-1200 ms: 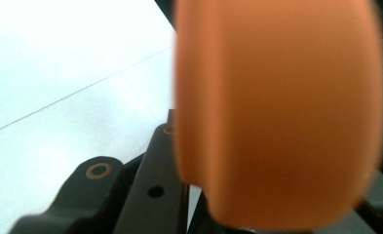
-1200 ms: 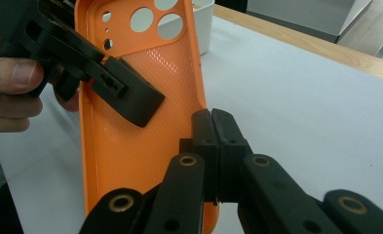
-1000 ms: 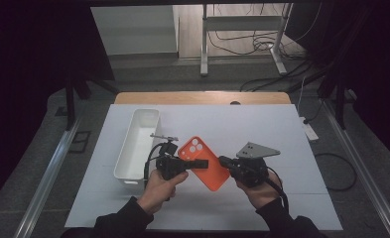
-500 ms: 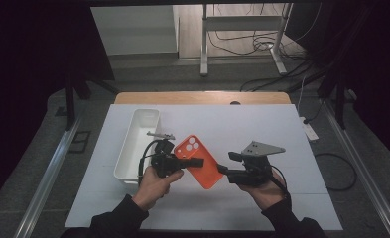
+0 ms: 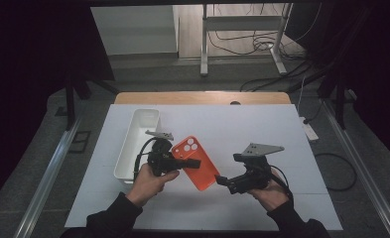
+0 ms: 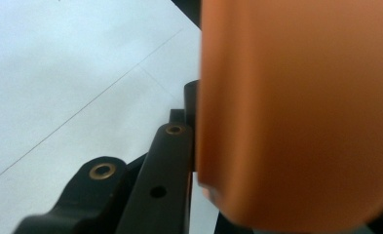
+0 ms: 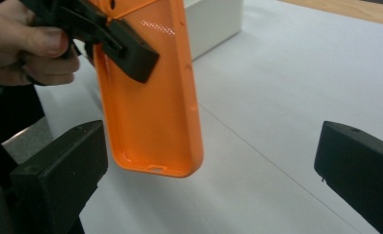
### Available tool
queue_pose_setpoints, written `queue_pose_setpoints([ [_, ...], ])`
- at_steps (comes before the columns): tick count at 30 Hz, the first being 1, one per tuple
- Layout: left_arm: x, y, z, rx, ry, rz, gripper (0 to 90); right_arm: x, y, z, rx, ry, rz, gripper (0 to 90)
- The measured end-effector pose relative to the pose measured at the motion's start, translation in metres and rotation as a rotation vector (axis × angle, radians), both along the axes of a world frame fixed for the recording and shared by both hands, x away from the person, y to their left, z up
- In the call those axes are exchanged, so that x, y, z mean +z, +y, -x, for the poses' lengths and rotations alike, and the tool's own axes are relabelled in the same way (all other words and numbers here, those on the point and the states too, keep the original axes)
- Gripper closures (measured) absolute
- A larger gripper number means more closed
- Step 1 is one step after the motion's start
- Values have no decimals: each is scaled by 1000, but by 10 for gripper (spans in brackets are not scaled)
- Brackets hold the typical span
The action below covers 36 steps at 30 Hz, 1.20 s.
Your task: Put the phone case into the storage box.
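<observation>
White bin (image 5: 139, 141) just beside held orange case (image 5: 198, 159).

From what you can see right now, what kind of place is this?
Probably a lab or workshop bench for recording. A white table stands on a grey floor, loose cables trail behind it, and dark curtains close in both sides.

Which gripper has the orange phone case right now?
The left gripper: it is shut on the phone case, while the right gripper stands open, clear of the case's lower end.
</observation>
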<state>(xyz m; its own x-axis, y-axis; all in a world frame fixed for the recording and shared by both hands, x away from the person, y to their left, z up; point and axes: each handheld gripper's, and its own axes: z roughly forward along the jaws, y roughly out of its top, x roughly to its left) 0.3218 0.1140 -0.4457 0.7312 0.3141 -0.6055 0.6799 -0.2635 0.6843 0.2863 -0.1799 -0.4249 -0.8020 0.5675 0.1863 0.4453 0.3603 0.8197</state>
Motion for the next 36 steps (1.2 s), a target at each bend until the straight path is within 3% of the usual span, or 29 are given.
queue_pose_setpoints([
  [3,0,1,0,-18,-8,2,862,-1,0,0,9,-3,-2,0],
  [16,1,-6,1,-125,-43,11,862,-8,11,1,79,73,8,0],
  [31,4,-11,4,-186,-61,58,860,-10,25,2,133,151,40,11],
  [36,7,-14,6,-203,-71,68,860,-9,28,3,153,141,43,132],
])
